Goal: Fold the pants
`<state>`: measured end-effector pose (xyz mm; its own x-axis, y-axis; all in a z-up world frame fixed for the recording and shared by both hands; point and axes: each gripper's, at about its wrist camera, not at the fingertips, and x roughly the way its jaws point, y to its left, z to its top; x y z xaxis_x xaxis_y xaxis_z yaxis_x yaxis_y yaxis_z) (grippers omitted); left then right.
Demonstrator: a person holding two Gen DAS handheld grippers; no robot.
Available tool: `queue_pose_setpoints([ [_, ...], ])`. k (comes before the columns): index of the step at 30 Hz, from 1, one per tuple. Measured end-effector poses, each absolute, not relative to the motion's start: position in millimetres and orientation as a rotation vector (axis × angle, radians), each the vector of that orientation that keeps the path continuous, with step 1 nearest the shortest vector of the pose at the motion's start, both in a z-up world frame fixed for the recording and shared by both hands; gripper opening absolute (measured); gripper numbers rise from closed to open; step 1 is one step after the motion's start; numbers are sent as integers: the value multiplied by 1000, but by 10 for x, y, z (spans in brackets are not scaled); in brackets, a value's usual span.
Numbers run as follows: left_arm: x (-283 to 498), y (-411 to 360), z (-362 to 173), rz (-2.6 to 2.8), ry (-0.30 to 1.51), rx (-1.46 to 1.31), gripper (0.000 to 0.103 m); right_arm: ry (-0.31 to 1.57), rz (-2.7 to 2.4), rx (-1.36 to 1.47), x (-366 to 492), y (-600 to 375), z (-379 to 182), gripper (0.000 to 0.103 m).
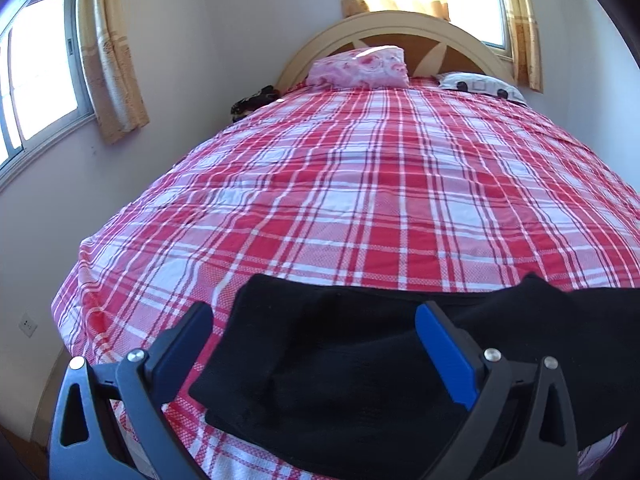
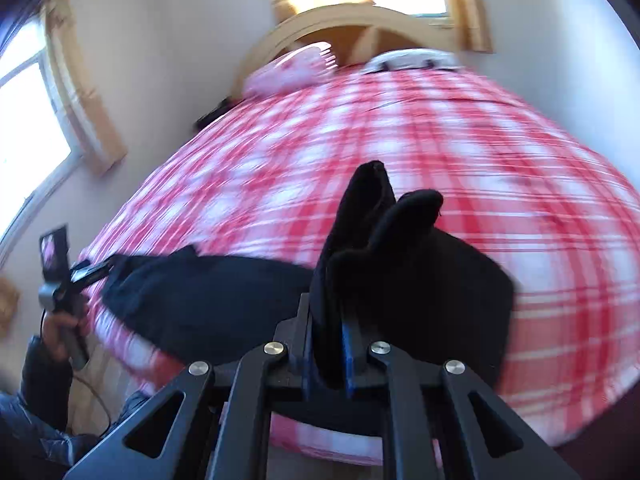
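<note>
Right gripper (image 2: 326, 344) clenches a bunched fold of black pants (image 2: 420, 280); left gripper (image 1: 316, 344) spread wide over them. Pillows (image 1: 360, 67) at twelve o'clock on the plaid bed (image 1: 360, 184).

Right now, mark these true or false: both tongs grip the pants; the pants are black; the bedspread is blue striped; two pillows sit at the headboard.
1. Both tongs grip the pants. False: the right tongs are shut on the fabric, the left tongs are open.
2. The pants are black. True.
3. The bedspread is blue striped. False: it is red and white plaid.
4. Two pillows sit at the headboard. True: a pink pillow and a white patterned pillow.
</note>
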<state>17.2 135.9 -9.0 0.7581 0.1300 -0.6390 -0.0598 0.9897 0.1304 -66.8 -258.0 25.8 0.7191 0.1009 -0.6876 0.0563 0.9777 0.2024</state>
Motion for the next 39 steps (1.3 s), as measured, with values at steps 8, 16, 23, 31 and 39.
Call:
queue_pose_setpoints([
  [8, 151, 1301, -212, 50, 727, 108, 103, 843, 88, 63, -259, -1632, -481, 67],
  [16, 119, 1036, -213, -60, 732, 123, 103, 628, 395, 249, -785, -1846, -76, 73],
  [23, 4, 631, -174, -200, 741, 105, 103, 611, 60, 305, -385, -2563, -113, 35],
  [31, -209, 160, -188, -350, 742, 145, 103, 678, 116, 368, -152, -2534, -458, 37],
  [39, -302, -466, -163, -647, 792, 37, 93, 513, 1, 389, -902, -2685, -196, 54],
])
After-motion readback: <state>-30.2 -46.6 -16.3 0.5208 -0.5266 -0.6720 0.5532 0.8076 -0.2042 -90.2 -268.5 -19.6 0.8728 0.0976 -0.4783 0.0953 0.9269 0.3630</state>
